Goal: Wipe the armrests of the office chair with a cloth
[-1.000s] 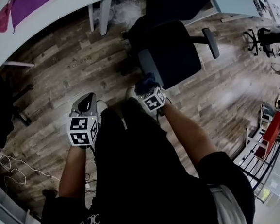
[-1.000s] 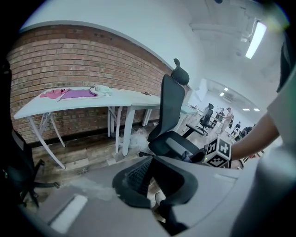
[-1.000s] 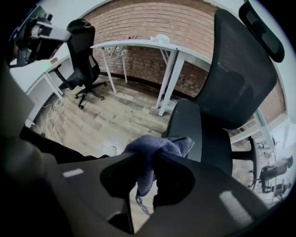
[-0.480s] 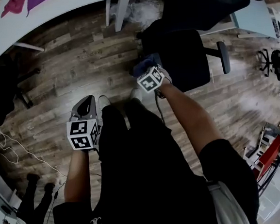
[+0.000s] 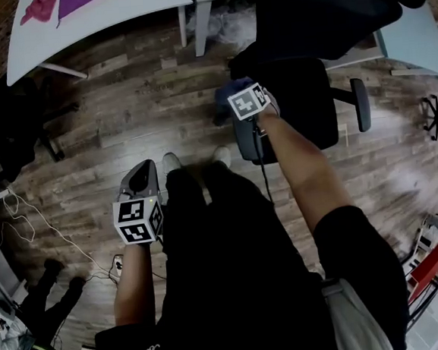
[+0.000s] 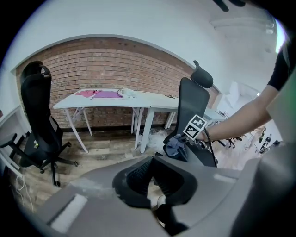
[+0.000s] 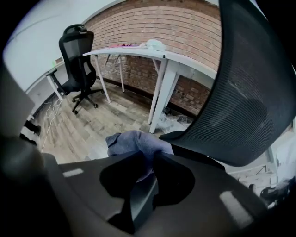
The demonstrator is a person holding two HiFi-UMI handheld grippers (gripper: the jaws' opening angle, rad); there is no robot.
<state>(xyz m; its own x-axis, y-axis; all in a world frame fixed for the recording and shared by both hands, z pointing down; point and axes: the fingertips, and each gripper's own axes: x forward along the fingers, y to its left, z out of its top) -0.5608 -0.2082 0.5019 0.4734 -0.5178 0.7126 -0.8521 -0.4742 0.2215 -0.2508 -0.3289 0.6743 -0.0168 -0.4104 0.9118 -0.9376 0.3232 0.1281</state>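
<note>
Fingers of the right gripper [image 7: 150, 162] are pinched on one blue-grey cloth [image 7: 136, 142], which bunches out past their tips; fingers of the left gripper [image 6: 150, 163] are pressed together with nothing between them. The right arm reaches forward, nearly straight, and holds the cloth at the far end of the near armrest [image 5: 248, 141] of the office chair [image 5: 303, 87]; whether cloth and armrest touch cannot be told. The left arm is held low by the person's left leg, its gripper pointing ahead over the wooden floor [image 5: 121, 103], well apart from the chair. Two armrests show, the far armrest [image 5: 361, 104] lying across the seat; a second office chair [image 6: 39, 120] stands beside the white table [image 6: 138, 98].
</note>
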